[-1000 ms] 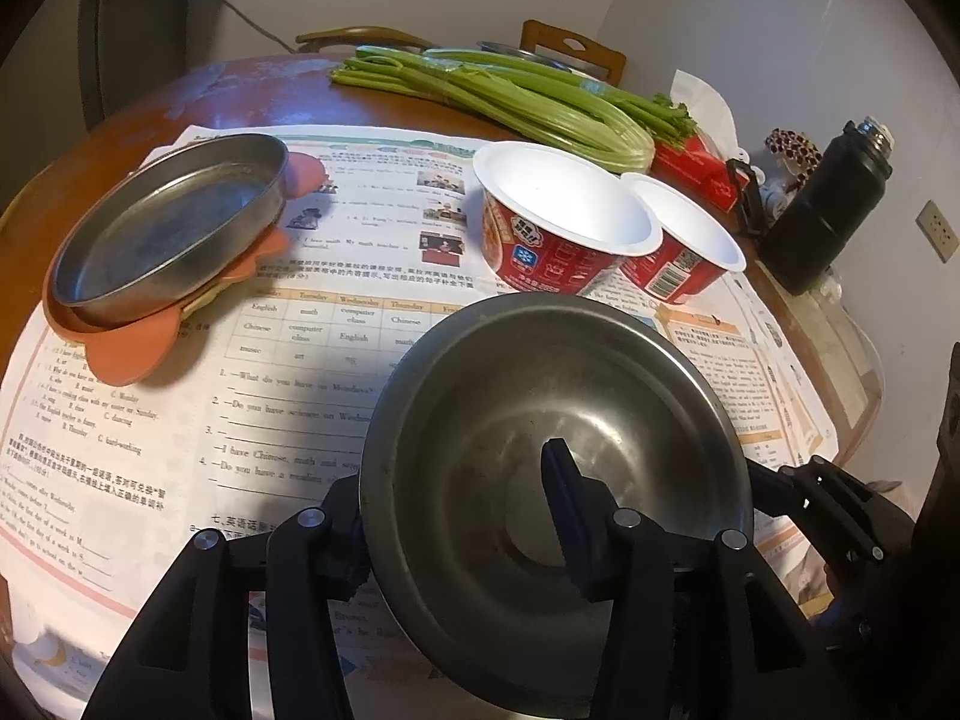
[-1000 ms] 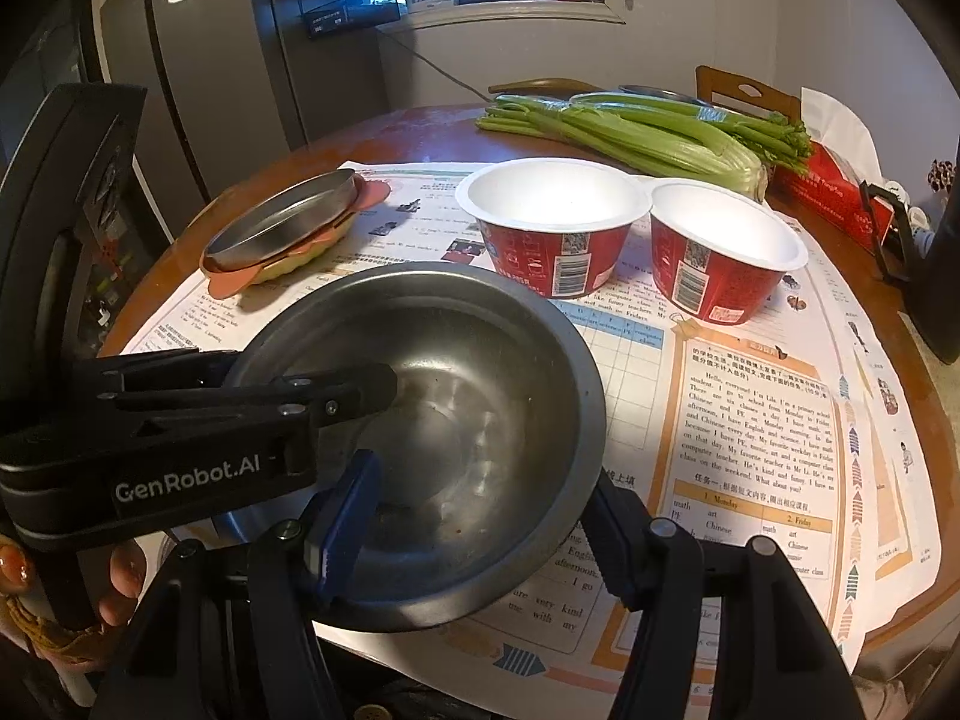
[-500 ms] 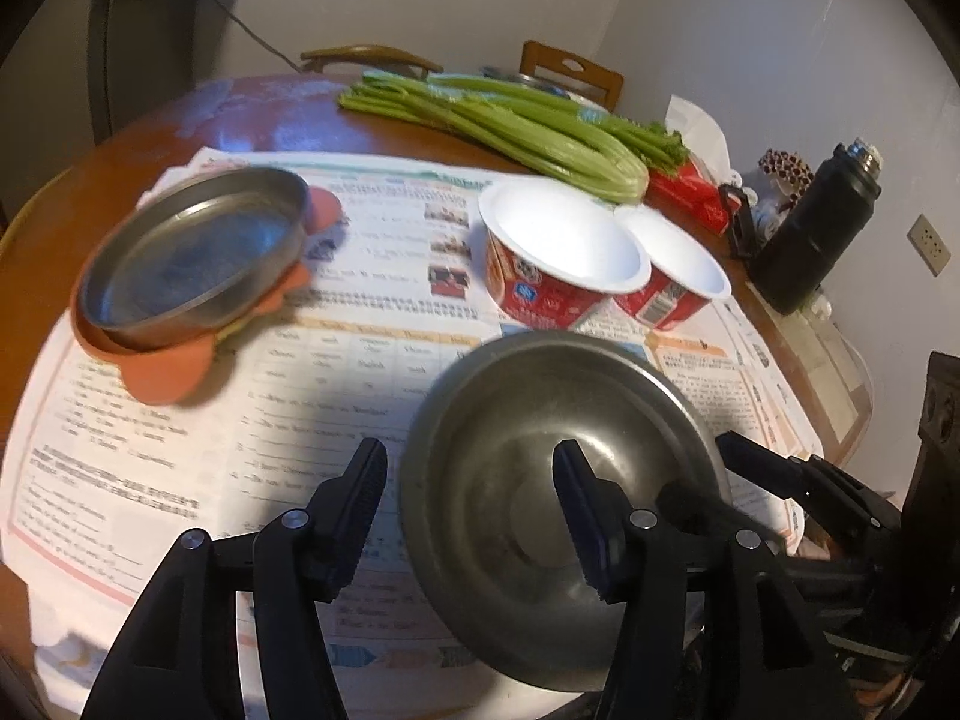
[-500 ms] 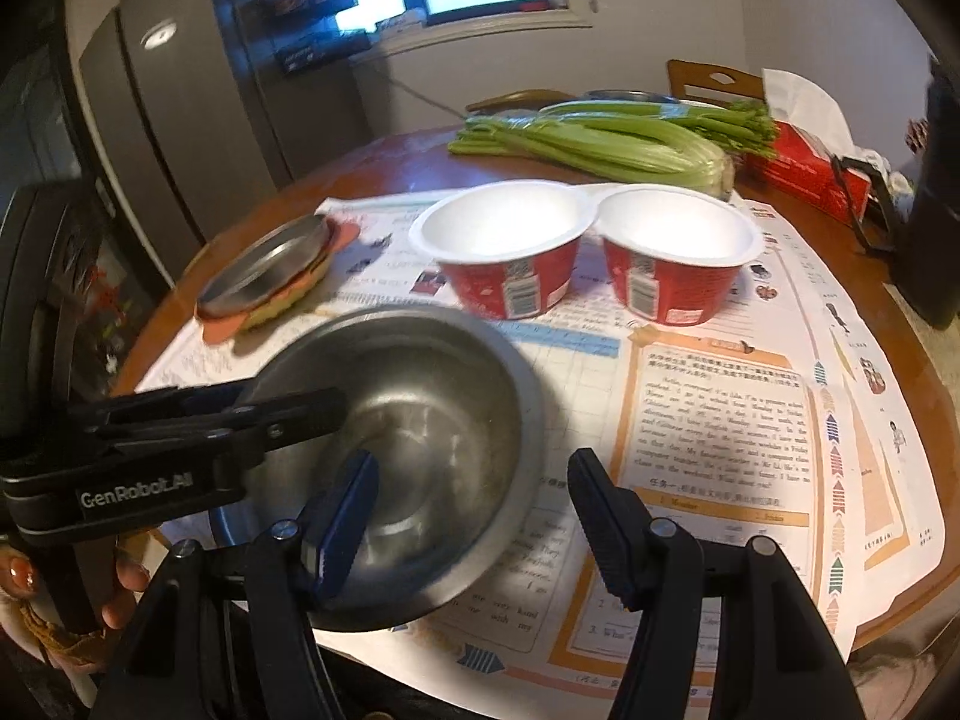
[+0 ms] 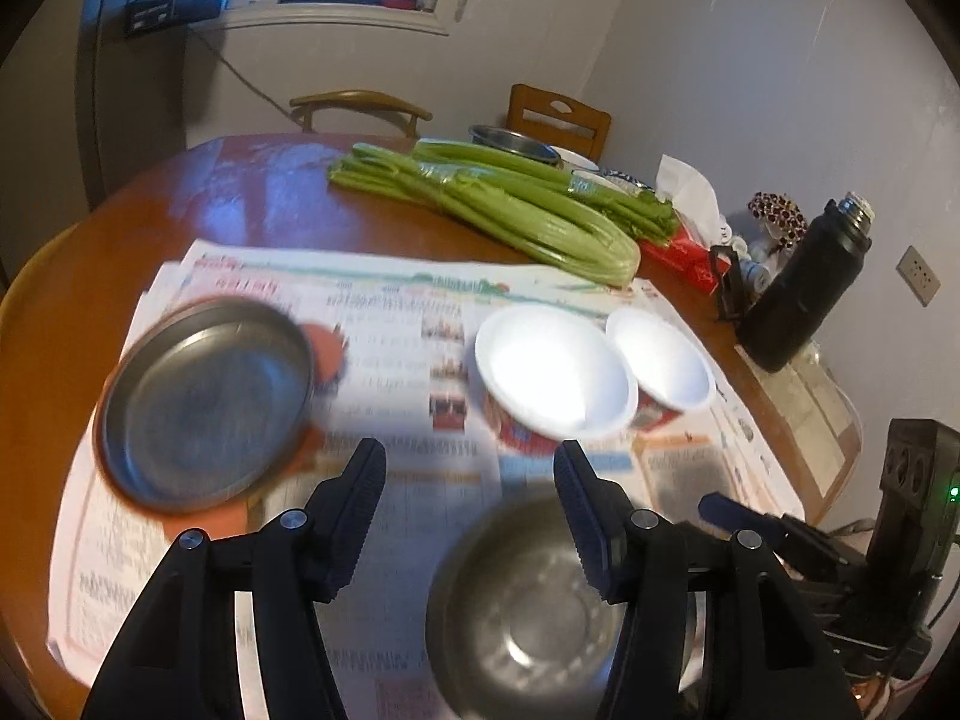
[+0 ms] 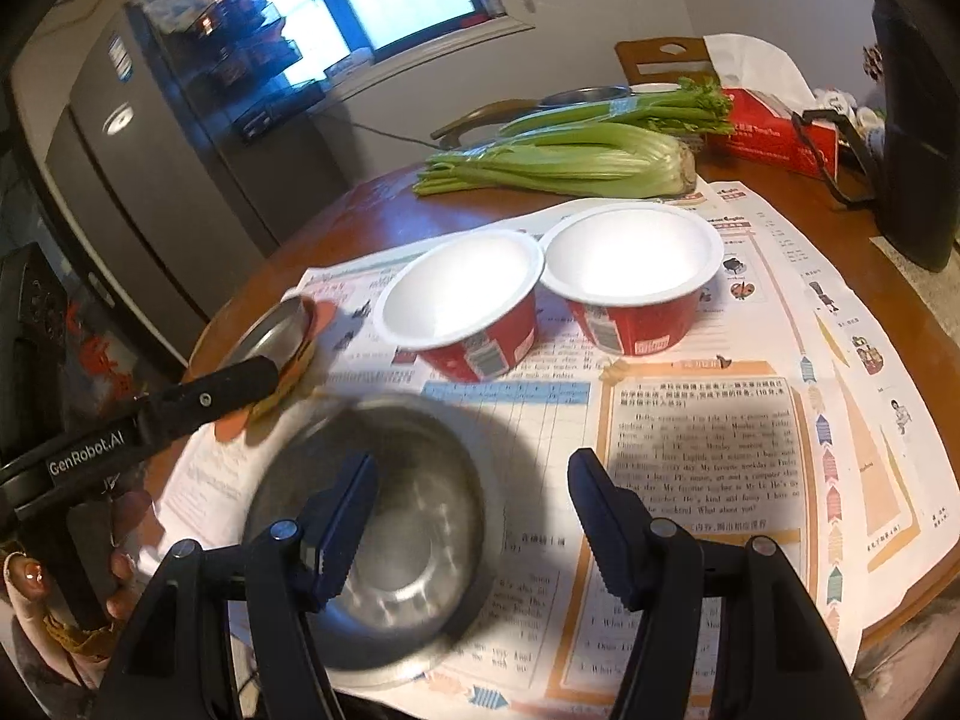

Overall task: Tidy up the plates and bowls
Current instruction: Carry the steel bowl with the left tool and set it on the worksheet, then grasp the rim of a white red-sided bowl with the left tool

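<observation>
- The steel bowl [image 6: 384,540] was seen resting free on the newspaper [image 6: 708,456], near the table's front edge.
- Both the left gripper [image 5: 468,468] and right gripper [image 6: 471,480] were held apart, empty.
- A firm rim pinch was judged advisable for regrasping.

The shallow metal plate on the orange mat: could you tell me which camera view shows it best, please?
The left wrist view: the metal plate appears whole from above, rim and inside visible, though motion-blurred. In the right wrist view the plate is seen nearly edge-on, and the left gripper's finger hides its near part.
</observation>
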The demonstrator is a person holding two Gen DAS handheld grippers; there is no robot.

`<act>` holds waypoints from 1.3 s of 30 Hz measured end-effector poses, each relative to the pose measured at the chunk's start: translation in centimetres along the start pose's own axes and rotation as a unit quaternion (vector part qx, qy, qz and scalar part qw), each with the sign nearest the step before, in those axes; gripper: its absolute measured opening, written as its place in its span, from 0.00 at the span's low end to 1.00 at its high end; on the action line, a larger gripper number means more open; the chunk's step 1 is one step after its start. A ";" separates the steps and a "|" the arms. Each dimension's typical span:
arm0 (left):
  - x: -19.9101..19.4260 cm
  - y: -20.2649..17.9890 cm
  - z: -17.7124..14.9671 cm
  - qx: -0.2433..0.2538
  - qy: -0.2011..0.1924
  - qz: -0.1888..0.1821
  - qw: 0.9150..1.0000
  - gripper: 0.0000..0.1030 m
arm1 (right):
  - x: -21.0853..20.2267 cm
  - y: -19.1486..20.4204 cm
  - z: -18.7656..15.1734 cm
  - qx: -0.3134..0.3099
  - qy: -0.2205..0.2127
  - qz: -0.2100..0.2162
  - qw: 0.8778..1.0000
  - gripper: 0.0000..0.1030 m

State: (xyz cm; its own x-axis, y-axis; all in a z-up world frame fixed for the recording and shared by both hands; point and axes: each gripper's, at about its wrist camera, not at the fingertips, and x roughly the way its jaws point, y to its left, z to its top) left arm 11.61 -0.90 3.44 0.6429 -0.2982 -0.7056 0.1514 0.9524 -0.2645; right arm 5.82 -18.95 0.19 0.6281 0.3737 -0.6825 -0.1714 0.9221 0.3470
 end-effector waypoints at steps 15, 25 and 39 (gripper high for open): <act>7.6 -0.8 5.7 0.016 0.051 -0.011 0.999 0.58 | 5.0 0.8 5.6 0.016 0.015 -0.017 1.000 0.63; 11.1 -0.4 6.0 0.005 0.077 -0.029 0.997 0.58 | 7.2 0.7 6.4 -0.003 0.029 -0.011 1.000 0.63; 12.5 -0.6 5.7 -0.003 0.094 -0.062 0.994 0.41 | 7.9 2.0 6.2 -0.049 0.023 -0.010 0.998 0.65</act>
State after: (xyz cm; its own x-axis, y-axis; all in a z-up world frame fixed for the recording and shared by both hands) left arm 23.81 -4.88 -1.48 0.4687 -0.4203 -0.7770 0.2157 0.9074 -0.3607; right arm 15.10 -14.79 -0.49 0.5980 0.3564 -0.7180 -0.2340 0.9343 0.2689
